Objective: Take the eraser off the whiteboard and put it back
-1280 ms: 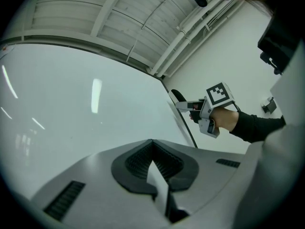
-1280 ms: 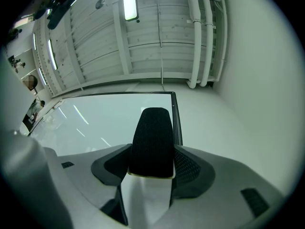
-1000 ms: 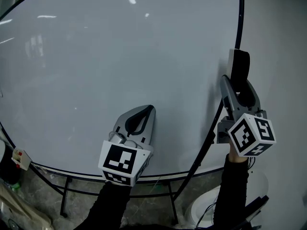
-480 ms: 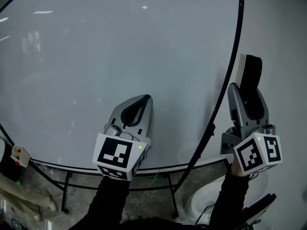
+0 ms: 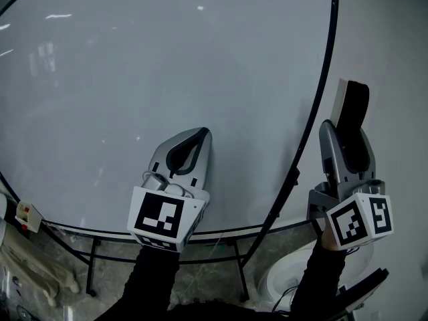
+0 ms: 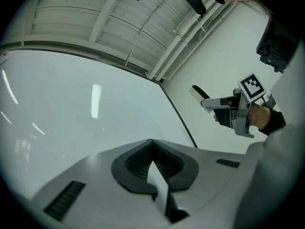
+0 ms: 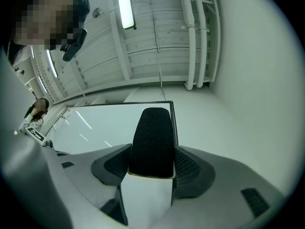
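Now, the right claw (image 5: 344,139) is clamped on the eraser (image 5: 353,102), holding it clear of the whiteboard (image 5: 167,59), just past its right edge. Taking it off looks done; putting it back remains. The left claw (image 5: 192,142) hangs closed and empty before the board.

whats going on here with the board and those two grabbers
A person holds a gripper in each hand at a whiteboard. The right gripper is clamped on the eraser and holds it off the board, just past its right edge. The left gripper is shut with nothing in it, in front of the board's lower part.
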A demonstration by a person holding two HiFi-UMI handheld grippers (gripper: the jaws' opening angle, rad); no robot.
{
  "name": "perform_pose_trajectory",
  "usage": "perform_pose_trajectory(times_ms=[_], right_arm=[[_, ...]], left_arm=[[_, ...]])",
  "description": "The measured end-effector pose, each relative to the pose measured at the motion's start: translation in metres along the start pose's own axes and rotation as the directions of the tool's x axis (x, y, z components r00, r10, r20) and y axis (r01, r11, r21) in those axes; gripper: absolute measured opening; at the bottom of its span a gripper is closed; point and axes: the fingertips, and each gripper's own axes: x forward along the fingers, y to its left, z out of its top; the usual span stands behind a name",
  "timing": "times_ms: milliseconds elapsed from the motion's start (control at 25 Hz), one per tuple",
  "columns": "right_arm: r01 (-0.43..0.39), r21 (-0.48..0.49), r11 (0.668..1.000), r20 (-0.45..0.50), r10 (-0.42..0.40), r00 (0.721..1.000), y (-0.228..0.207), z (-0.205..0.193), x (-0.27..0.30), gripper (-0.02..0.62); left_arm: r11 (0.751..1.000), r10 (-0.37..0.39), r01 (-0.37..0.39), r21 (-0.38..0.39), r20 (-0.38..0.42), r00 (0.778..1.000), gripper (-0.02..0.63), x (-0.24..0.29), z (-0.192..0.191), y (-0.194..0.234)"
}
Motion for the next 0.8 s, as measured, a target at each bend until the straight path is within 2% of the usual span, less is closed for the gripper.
perform_pose_trajectory(times_ms=[400,800], right_arm=[[-0.011,0.007,1.0,-0.026,0.011,1.0,0.004,-0.007,-0.002,0.276],[-0.011,0.025,1.0,-0.044,0.012,0.999,0.006,-0.018,-0.009,0.276]], left_arm=[[0.999,-0.021,0.021,-0.027,0.014,1.0,0.005,-0.005,0.001,-0.002],[0.998,-0.031,0.03,-0.061,-0.021,0.999,0.005,-0.008,-0.014,-0.001]])
